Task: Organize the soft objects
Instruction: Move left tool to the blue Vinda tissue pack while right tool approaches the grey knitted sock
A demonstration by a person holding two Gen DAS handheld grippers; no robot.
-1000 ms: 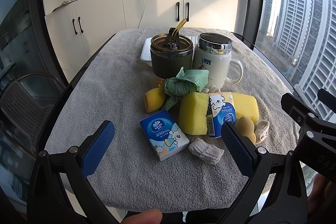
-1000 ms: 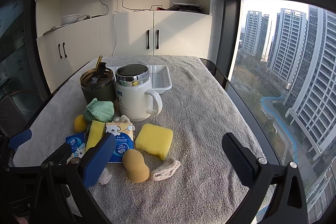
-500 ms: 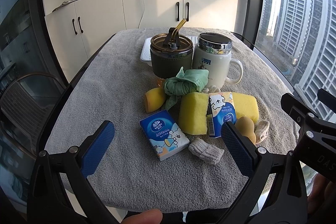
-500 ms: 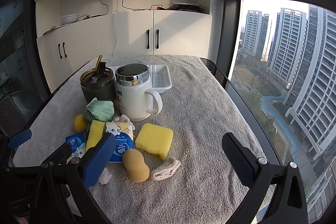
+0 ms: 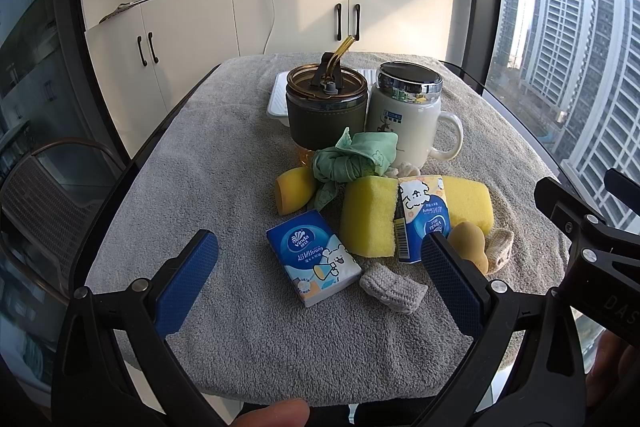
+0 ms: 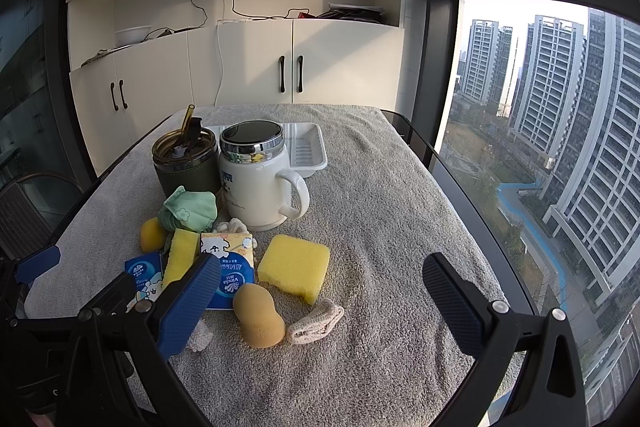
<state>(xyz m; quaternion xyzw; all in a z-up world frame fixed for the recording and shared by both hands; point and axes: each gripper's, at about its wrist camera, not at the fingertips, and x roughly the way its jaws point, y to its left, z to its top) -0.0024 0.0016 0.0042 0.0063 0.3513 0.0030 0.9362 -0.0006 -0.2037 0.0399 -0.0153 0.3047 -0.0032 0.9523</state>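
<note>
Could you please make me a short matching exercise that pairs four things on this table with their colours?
Things:
1. cloth
2. sponge
3. mug
4. tissue pack

Colours:
a. white
b. blue
c. green
d. yellow

Pairs: 1-c, 2-d, 3-a, 4-b
</note>
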